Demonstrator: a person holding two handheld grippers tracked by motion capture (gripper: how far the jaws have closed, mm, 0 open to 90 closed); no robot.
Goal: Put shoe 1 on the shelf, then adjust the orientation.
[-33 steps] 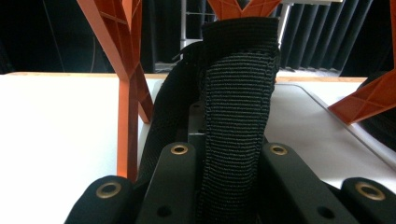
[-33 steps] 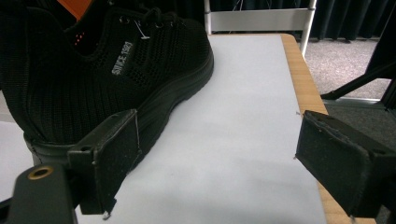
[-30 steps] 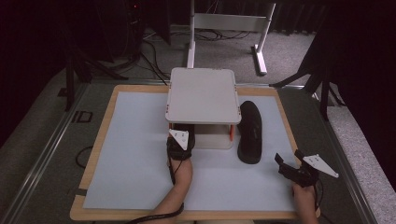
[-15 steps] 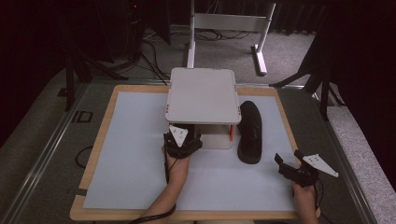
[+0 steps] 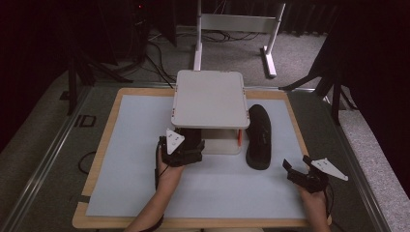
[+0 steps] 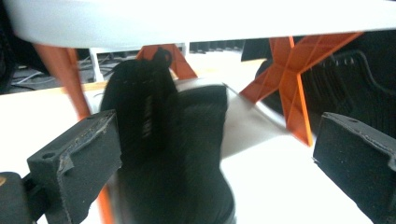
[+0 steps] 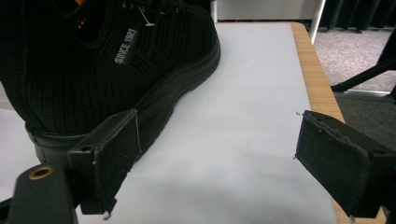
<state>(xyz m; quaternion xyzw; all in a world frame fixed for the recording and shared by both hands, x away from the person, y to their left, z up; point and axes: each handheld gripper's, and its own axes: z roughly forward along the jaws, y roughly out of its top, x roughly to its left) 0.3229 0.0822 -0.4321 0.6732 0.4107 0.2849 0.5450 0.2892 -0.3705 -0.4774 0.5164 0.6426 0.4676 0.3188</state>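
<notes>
Left hand-held gripper (image 5: 181, 151) jaws just spread, shoe (image 6: 173, 154) between, untouched under rack (image 5: 209, 99), right hand-held gripper (image 5: 309, 176) spread, low

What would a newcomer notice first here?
Probably the white two-tier rack at the back centre of the mat, with one black shoe tucked under its top shelf. A second black shoe lies beside the rack's right. The left gripper, jaws just opened, faces the tucked shoe.

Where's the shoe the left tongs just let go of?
The shoe sits under the white rack, on its lower shelf between the orange legs, just ahead of the open left tongs.
</notes>
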